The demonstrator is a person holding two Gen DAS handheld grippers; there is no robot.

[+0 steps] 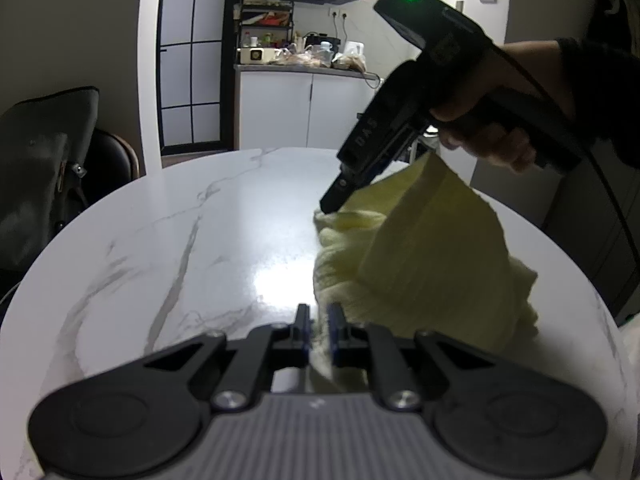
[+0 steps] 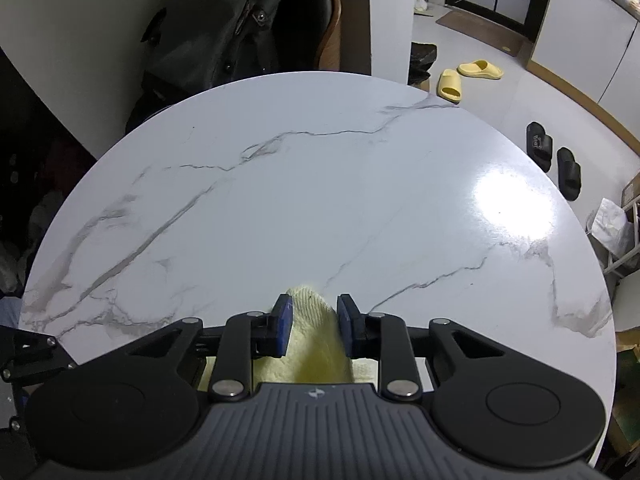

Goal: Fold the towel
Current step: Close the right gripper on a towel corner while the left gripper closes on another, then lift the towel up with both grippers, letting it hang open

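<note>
The left gripper (image 1: pixel 319 322) has its jaws nearly together w/ a thin edge of the yellow towel (image 1: pixel 420 248) pinched between the blue pads, low over the counter (image 1: pixel 200 240). From that pinch the towel rises to the right into a bunched heap, one flat panel standing up tent-like at its far side. The right gripper (image 2: pixel 313 320) is narrowed around a rounded fold of towel that pokes out past its fingertips; the pads sit against the fold on both sides, so it reads as gripped. In the left wrist view that same gripper angles steeply down onto the heap's far-left edge, a hand (image 1: pixel 492 136) in a dark sleeve wrapped round its handle, green light lit on top. The towel lies on the near-right part of the round white marble-look counter; the rest of it is bare. Beyond the counter: a dark bag on a chair (image 2: pixel 224 28), yellow slippers (image 2: pixel 464 78) and black slippers (image 2: pixel 554 160) on the floor, approx. right of the towel.
</note>
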